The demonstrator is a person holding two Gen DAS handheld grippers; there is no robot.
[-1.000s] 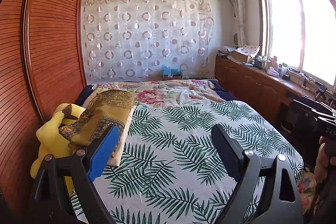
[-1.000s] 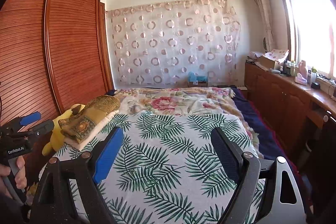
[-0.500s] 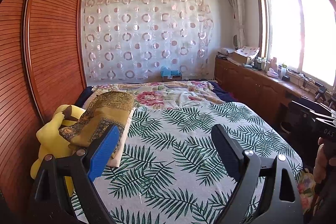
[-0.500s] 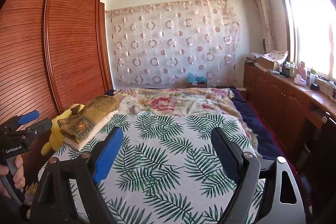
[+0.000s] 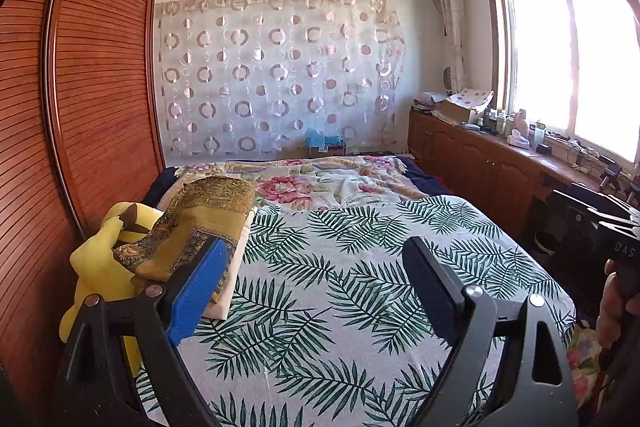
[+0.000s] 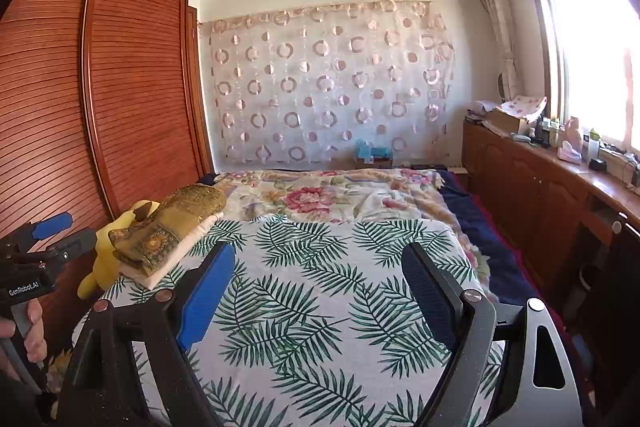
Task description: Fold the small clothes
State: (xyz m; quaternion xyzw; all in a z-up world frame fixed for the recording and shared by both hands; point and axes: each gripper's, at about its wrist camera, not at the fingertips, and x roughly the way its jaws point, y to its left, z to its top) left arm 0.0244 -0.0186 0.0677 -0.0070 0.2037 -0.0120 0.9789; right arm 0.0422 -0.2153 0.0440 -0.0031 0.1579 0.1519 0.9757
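Observation:
A folded gold patterned cloth (image 5: 204,215) lies on a folded cream cloth (image 5: 234,267) at the left edge of the bed, apart from both grippers. In the right wrist view the gold cloth (image 6: 172,223) sits far left. My left gripper (image 5: 316,287) hovers open over the palm-leaf sheet (image 5: 352,267), with nothing between its blue pads. My right gripper (image 6: 320,291) is also open and empty above the same sheet (image 6: 320,267). No loose garment shows on the sheet between the fingers.
A yellow plush toy (image 5: 96,267) leans by the cloth stack against the wooden wardrobe (image 5: 88,87). A floral blanket (image 5: 320,183) covers the far half of the bed. Low cabinets (image 5: 480,163) with clutter run under the window on the right. A hand (image 6: 34,323) holds the left gripper.

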